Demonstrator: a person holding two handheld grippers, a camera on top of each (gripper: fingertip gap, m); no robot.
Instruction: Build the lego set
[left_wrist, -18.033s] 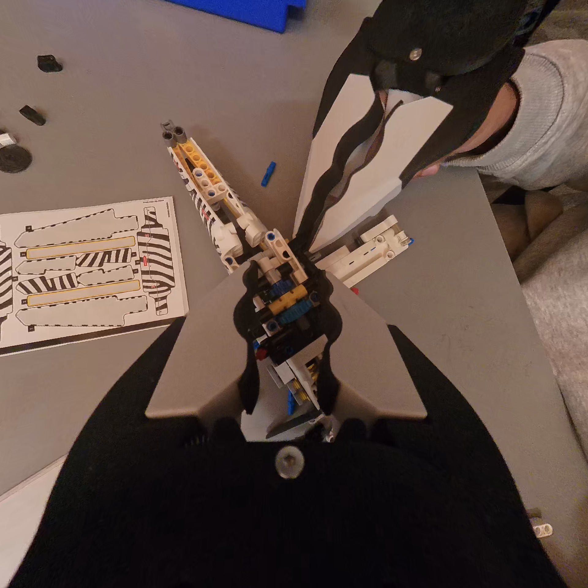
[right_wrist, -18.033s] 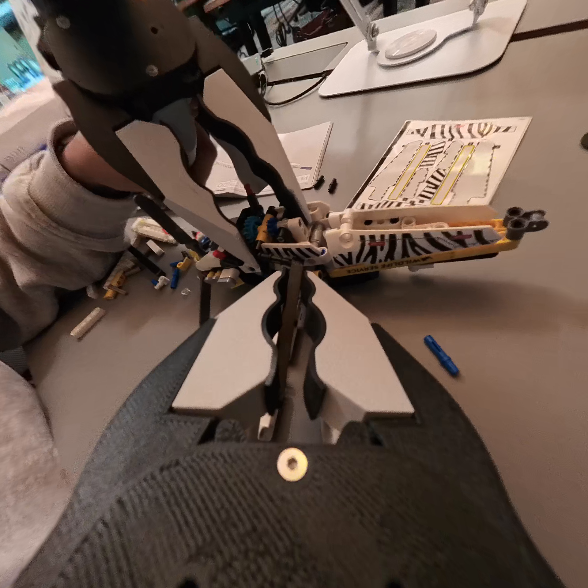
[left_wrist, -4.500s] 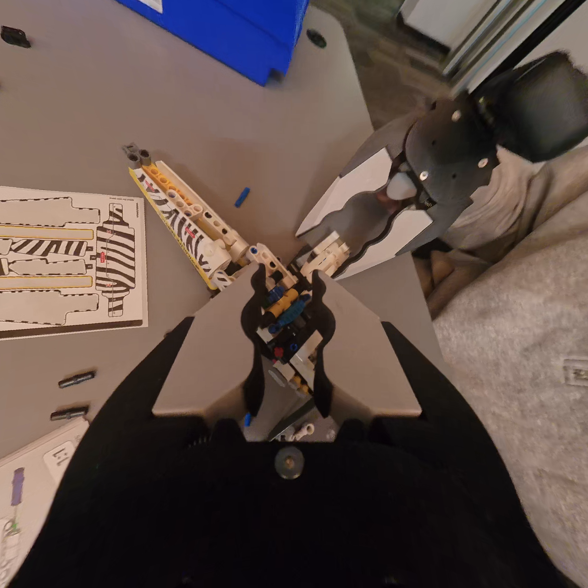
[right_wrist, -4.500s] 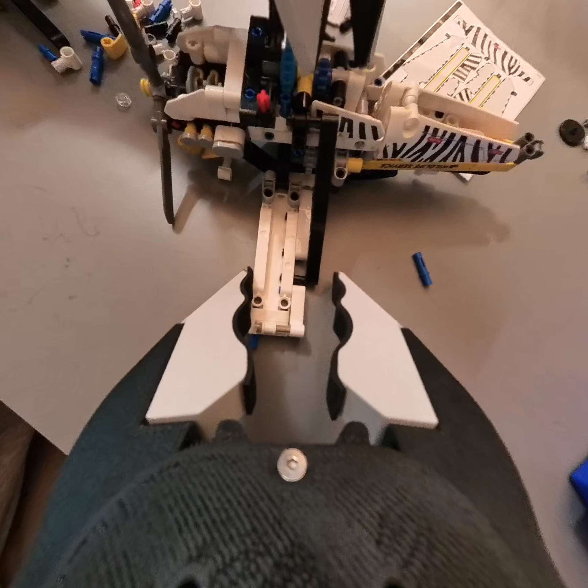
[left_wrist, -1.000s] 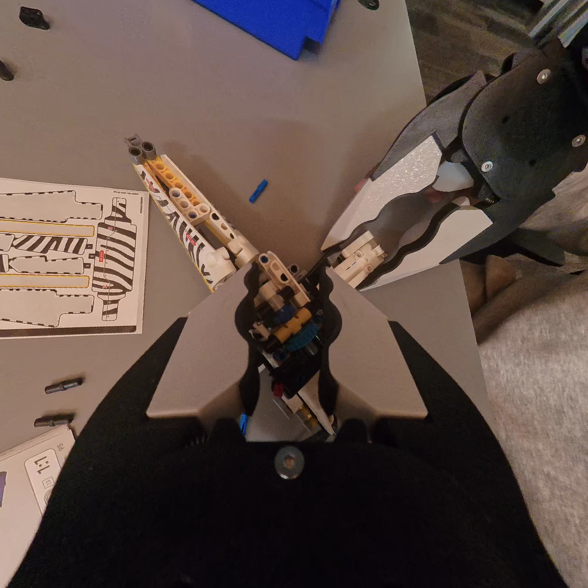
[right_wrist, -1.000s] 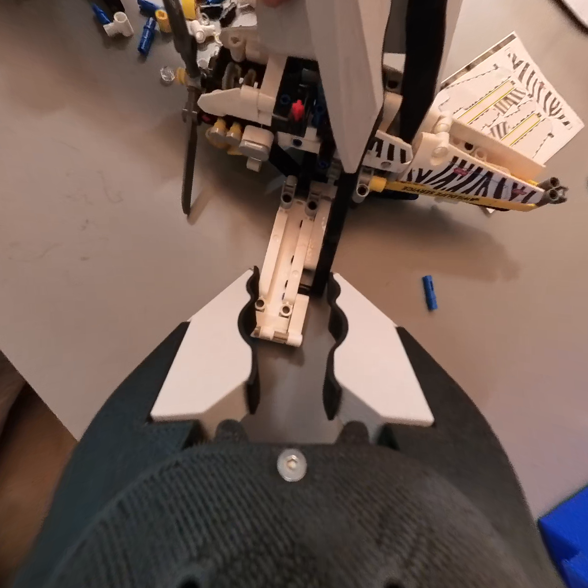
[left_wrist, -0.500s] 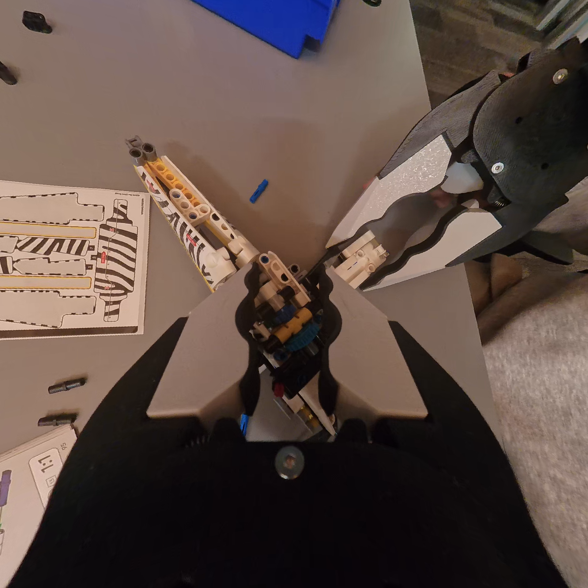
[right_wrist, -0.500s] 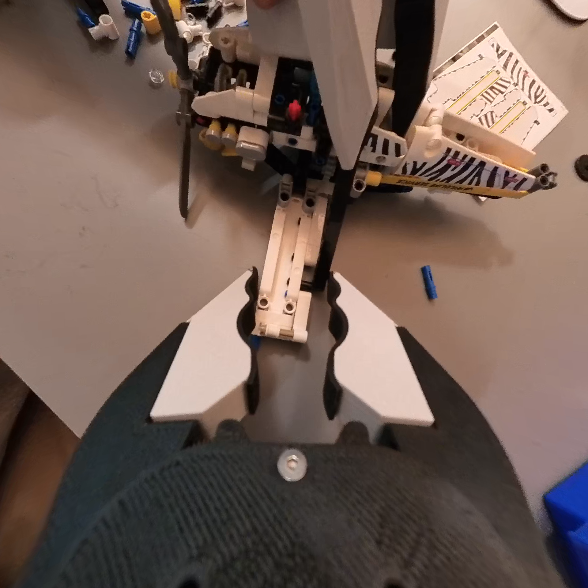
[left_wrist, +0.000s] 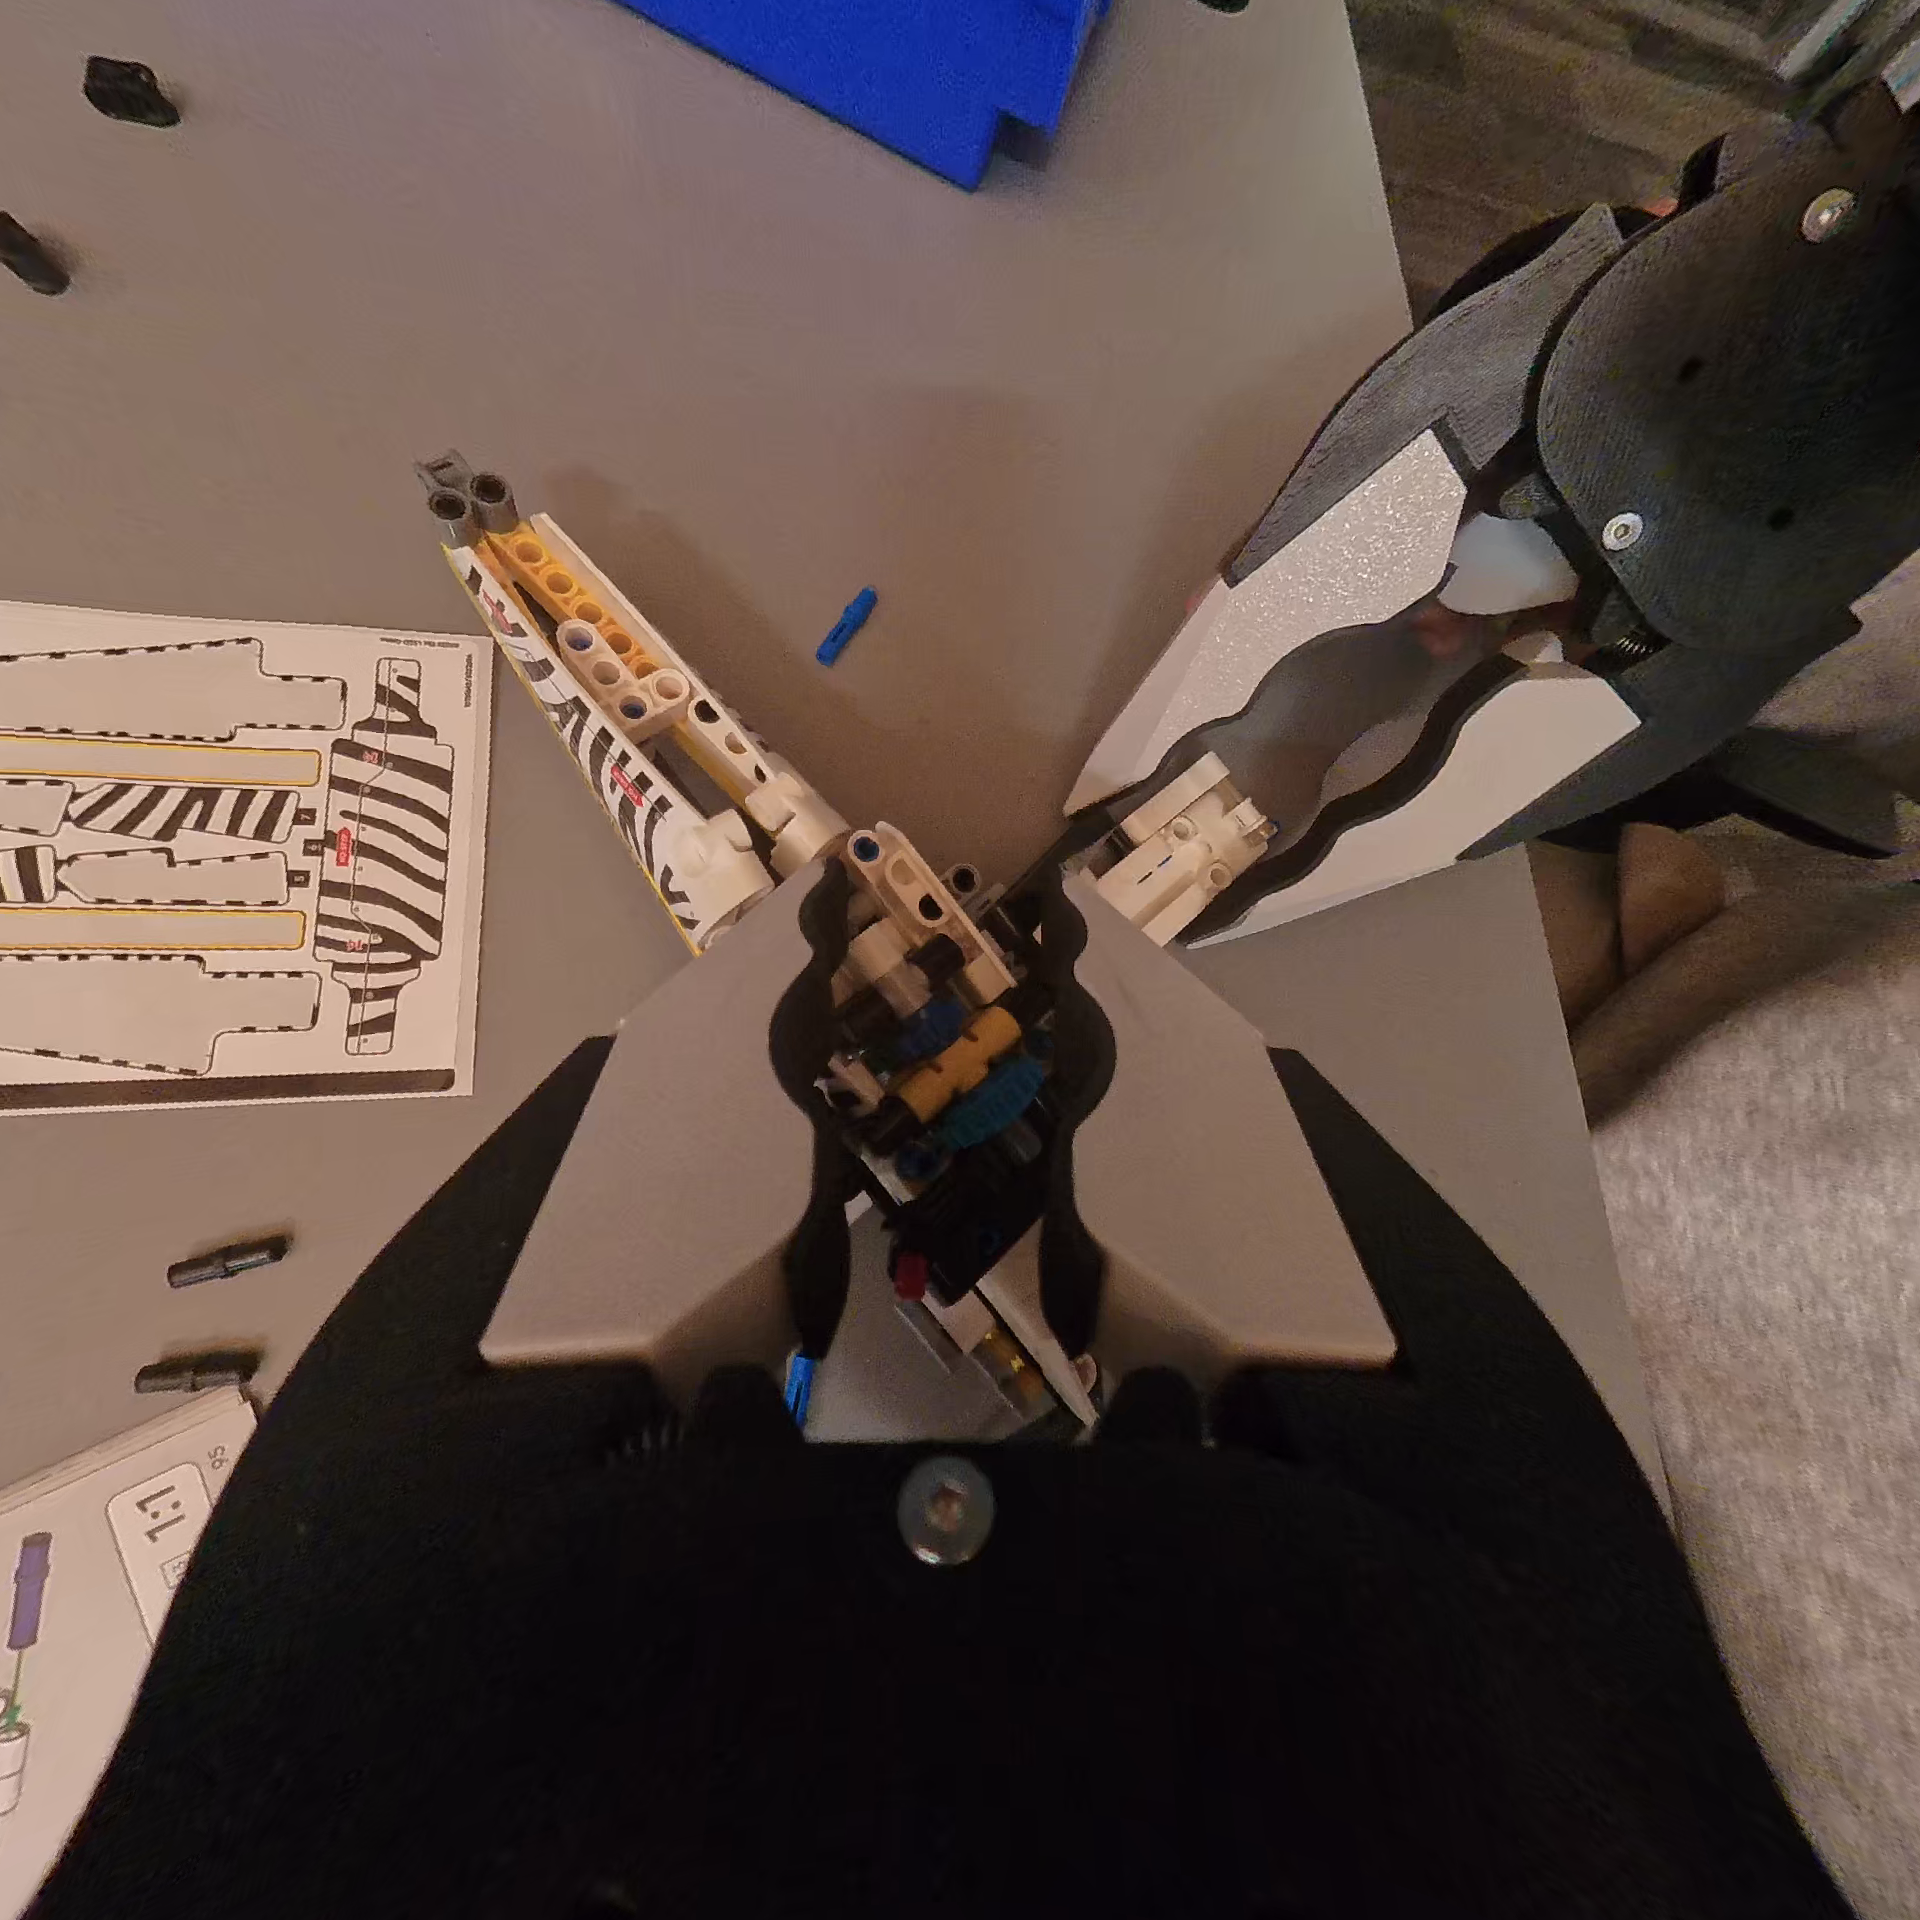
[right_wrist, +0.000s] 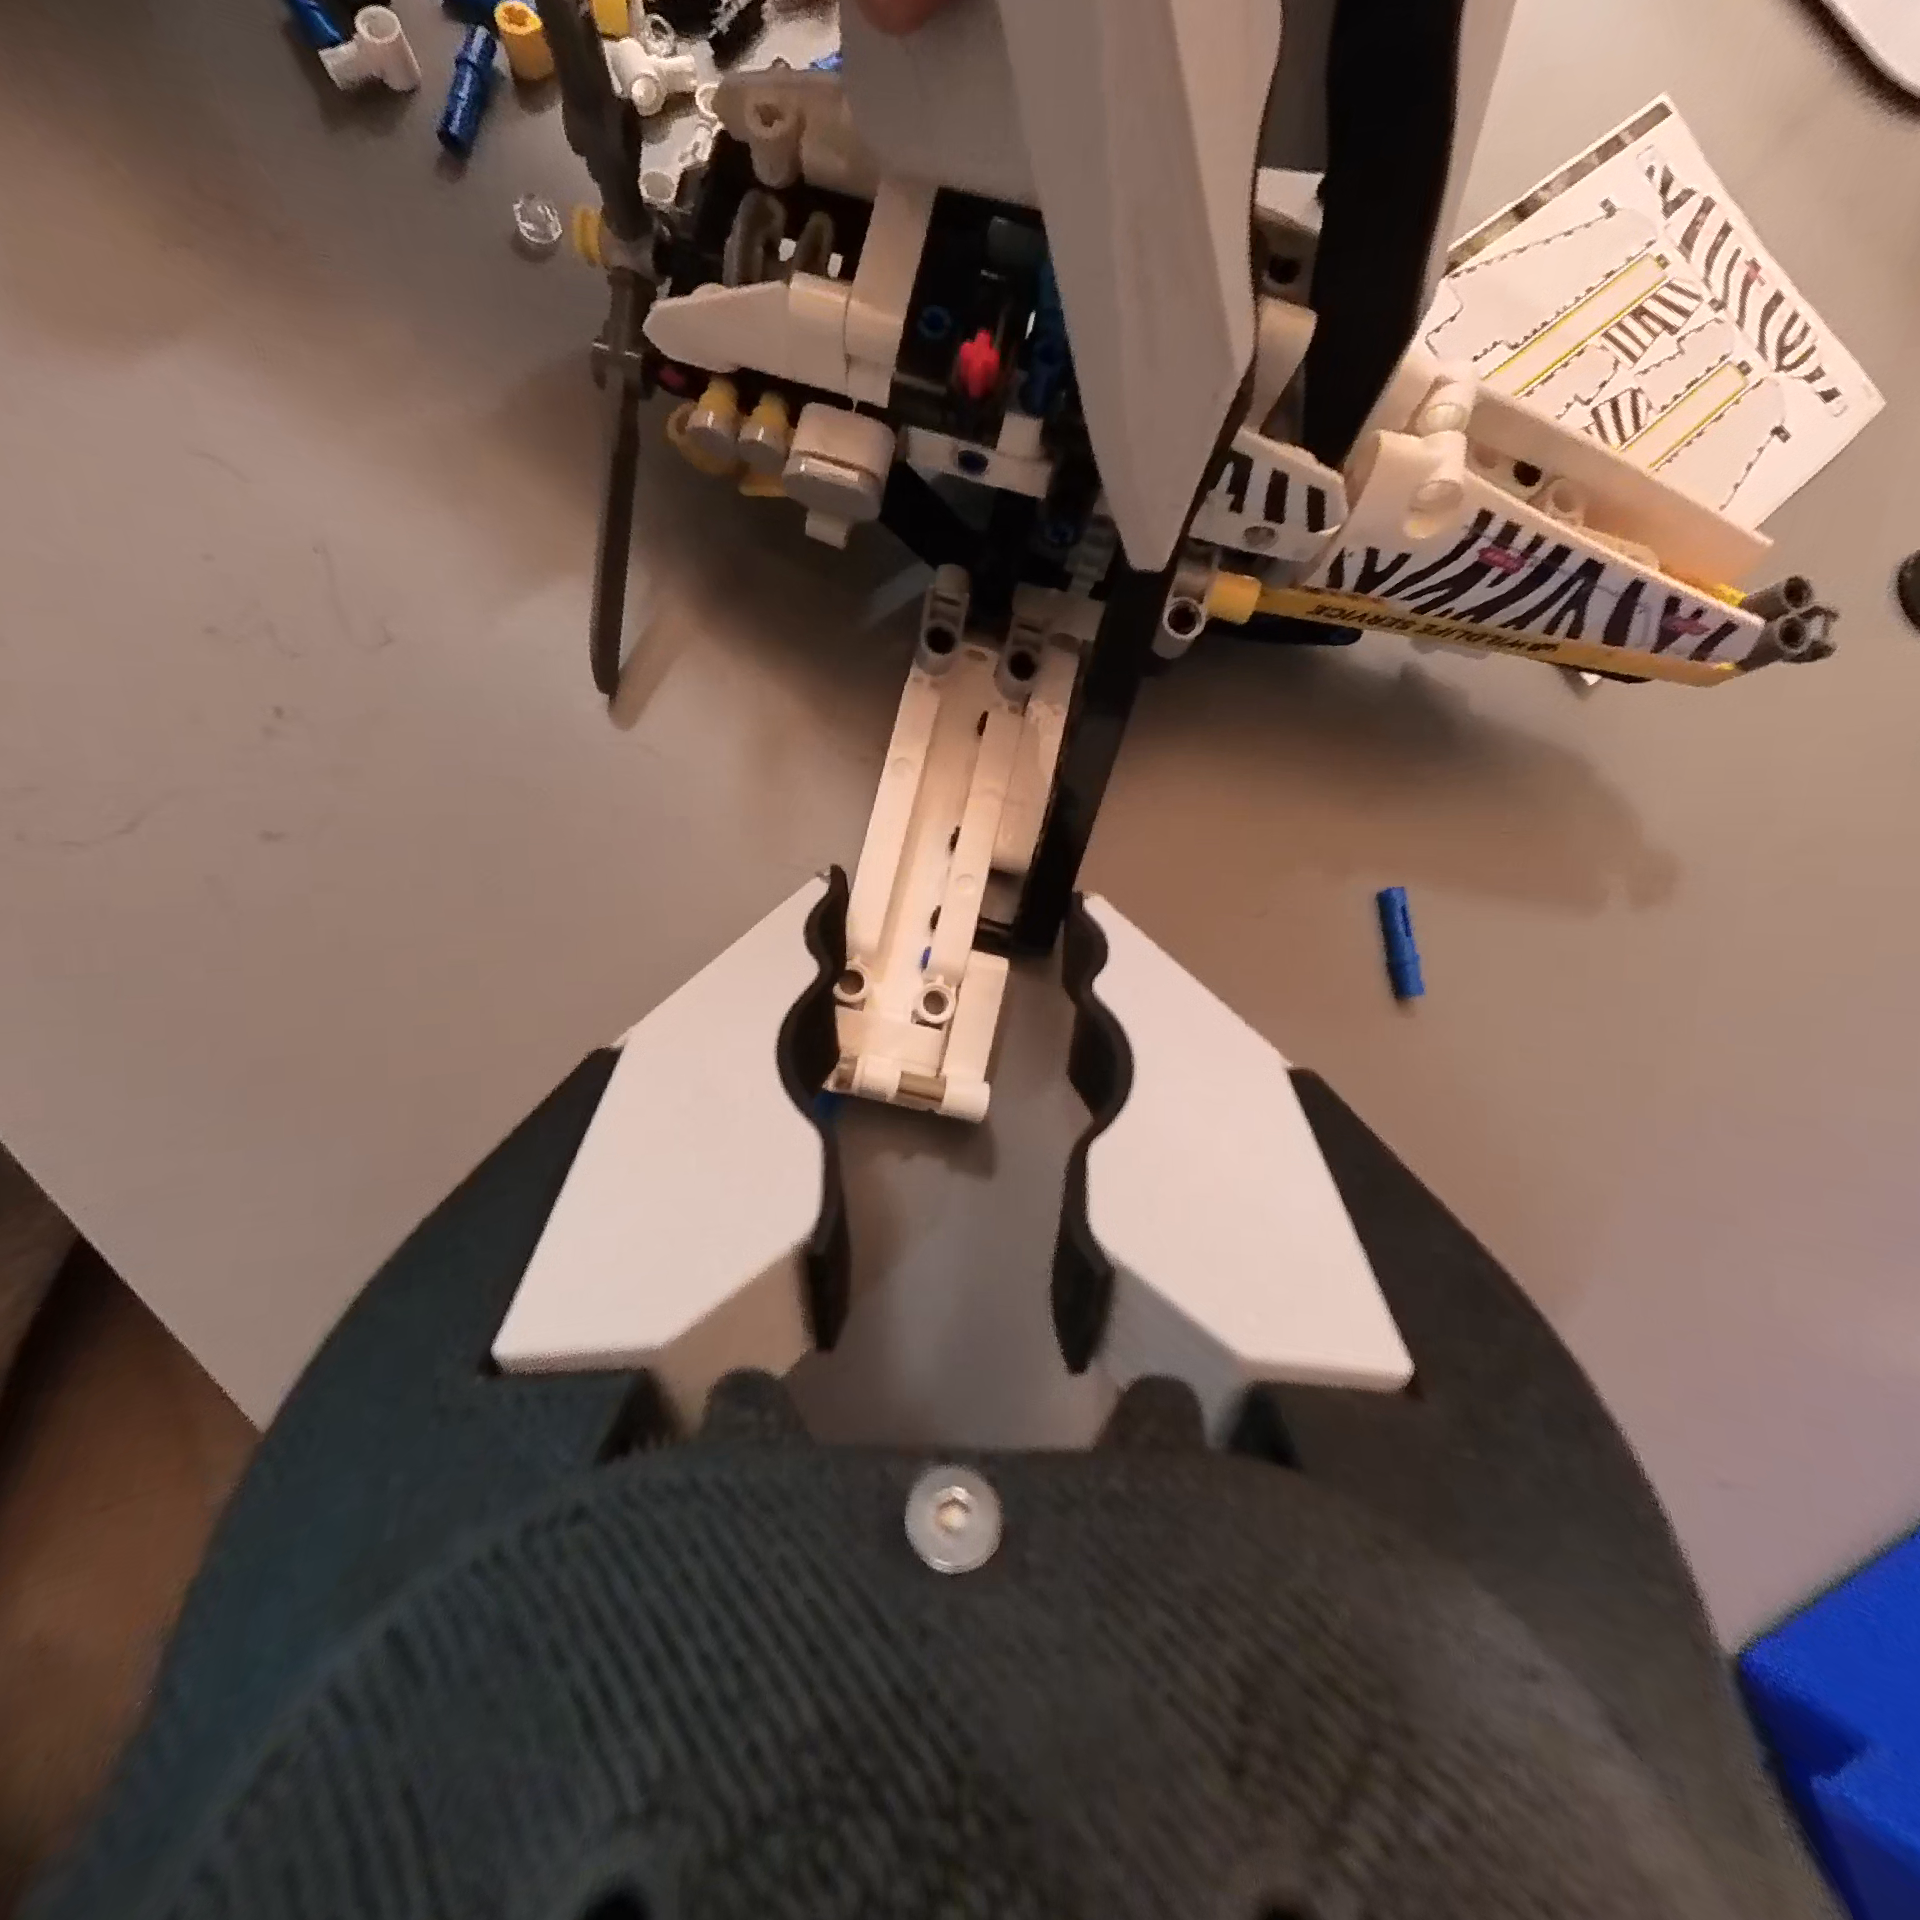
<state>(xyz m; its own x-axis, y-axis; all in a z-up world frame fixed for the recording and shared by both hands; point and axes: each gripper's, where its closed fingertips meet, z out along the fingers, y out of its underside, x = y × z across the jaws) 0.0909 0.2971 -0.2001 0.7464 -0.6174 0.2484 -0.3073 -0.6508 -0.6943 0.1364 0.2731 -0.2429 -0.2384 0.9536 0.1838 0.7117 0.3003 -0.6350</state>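
The grey table (left_wrist: 727, 312) carries everything. At its middle lies the lego model (right_wrist: 935, 343), a black-and-white body with a zebra-striped boom (left_wrist: 623, 727) running from the centre toward 11 o'clock in the left wrist view, and a white arm (right_wrist: 956, 831) jutting out of the body toward 6 o'clock in the right wrist view. The left gripper (left_wrist: 940, 1049) is clenched on the body of the model, its pads pressed on both sides. The right gripper (right_wrist: 945, 997) is released, its jaws standing apart around the tip of the white arm; the left pad seems to touch it, the right one is clear. A sticker sheet (left_wrist: 229, 862) lies at 9 o'clock in the left view. A blue box (left_wrist: 904, 73) sits at 12. A blue pin (left_wrist: 845, 625) lies alone just beside the boom. Loose pieces (right_wrist: 457, 62) are scattered at 11 in the right view.
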